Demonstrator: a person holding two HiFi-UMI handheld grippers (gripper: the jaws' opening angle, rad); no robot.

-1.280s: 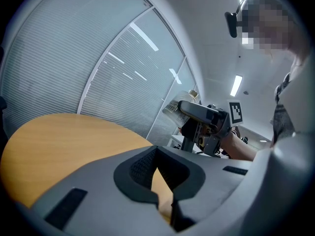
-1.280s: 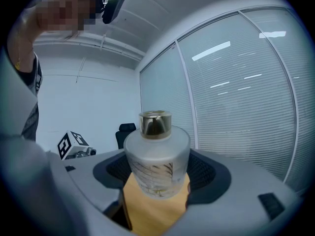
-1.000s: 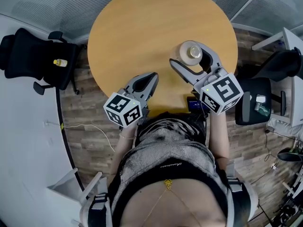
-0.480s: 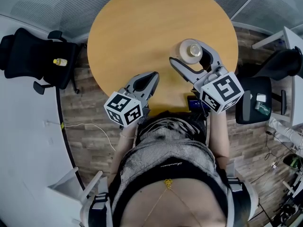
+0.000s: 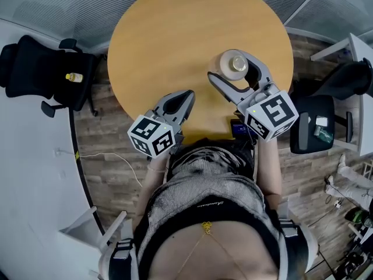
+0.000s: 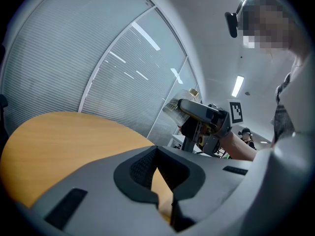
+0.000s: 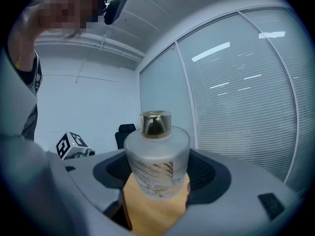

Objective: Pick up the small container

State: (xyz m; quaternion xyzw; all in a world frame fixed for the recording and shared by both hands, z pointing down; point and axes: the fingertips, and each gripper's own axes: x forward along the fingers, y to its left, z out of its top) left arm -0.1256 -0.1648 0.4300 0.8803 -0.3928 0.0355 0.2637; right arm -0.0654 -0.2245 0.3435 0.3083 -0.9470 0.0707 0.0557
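Note:
The small container (image 5: 235,63) is a frosted glass bottle (image 7: 156,166) with a gold cap and gold leaf print. My right gripper (image 5: 233,66) is shut on it, one jaw pressing each side (image 7: 156,177). The left gripper view shows the bottle (image 6: 176,108) held up off the round wooden table (image 5: 175,39), with the right gripper (image 6: 202,114) behind it. My left gripper (image 5: 185,95) rests low over the table's near edge, jaws shut on nothing (image 6: 157,181). The bottle's base is partly hidden by the jaws.
A black office chair (image 5: 41,72) with a small yellow item (image 5: 73,76) on it stands left of the table. Another dark chair (image 5: 317,127) is on the right. A dark device (image 5: 239,128) lies at the table's near edge. Blinds cover the glass walls behind.
Almost nothing differs: the right gripper and the bottle have shifted very slightly. The left gripper has stayed put.

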